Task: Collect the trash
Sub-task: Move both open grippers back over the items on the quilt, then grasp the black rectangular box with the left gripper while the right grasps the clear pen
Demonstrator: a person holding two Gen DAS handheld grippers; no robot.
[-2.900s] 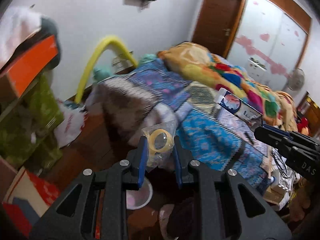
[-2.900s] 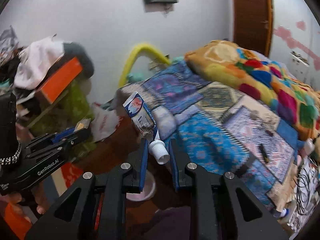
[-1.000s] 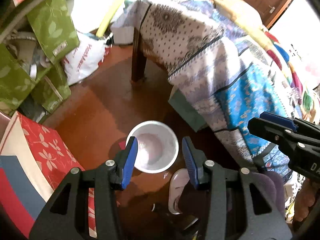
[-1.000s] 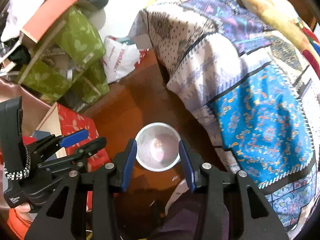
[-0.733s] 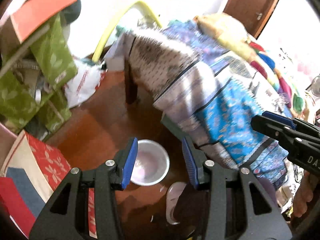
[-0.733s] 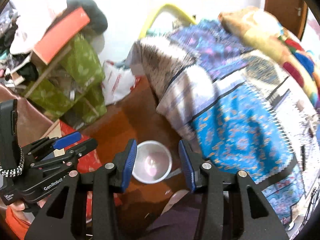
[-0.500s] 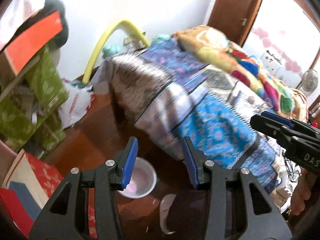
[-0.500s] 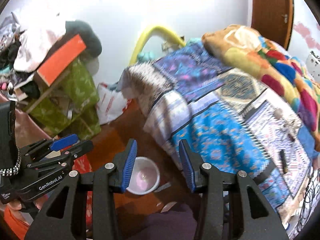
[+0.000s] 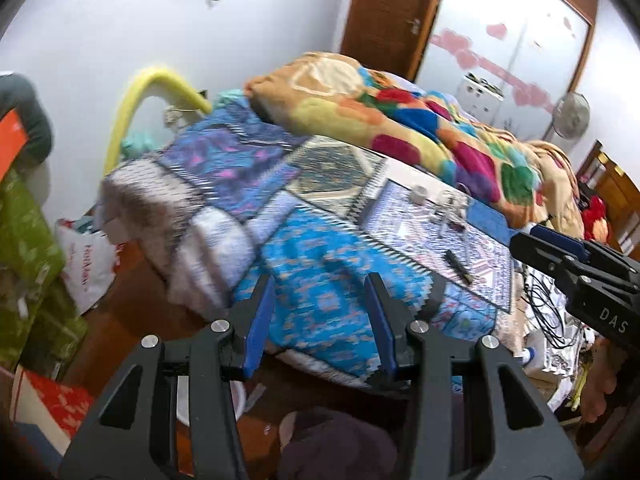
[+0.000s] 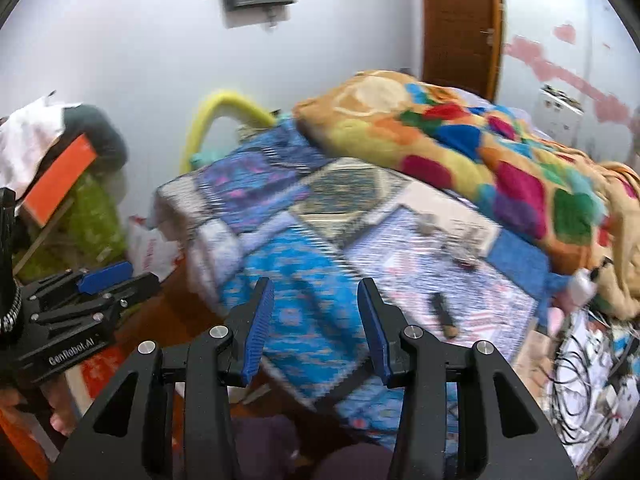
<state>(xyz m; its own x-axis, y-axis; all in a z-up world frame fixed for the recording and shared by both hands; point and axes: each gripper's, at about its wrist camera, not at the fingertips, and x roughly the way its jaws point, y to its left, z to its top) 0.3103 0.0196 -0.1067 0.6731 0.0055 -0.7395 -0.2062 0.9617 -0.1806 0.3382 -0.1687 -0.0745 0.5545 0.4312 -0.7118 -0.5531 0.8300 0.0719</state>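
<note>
My left gripper [image 9: 320, 312] is open and empty, raised in front of the bed's near edge. My right gripper [image 10: 314, 312] is open and empty too, beside it; it also shows at the right of the left wrist view [image 9: 560, 256]. On the patterned bedspread [image 9: 320, 288] lie small bits: a dark stick-like piece [image 9: 458, 266] [image 10: 442, 314], a small pale roll [image 9: 419, 194] and a cluster of small scraps [image 10: 464, 246]. The white bin [image 9: 236, 396] on the floor is mostly hidden behind my left fingers.
A colourful blanket [image 10: 460, 140] is heaped at the back of the bed. Green bags [image 10: 88, 216], an orange box [image 10: 60, 180] and a white plastic bag [image 9: 92, 264] crowd the left. Cables [image 10: 580, 372] tangle at the bed's right end. A wooden door [image 9: 384, 20] stands behind.
Both grippers have let go of their trash over the bin, opened, and tilted up from the floor bin to face the bed top.
</note>
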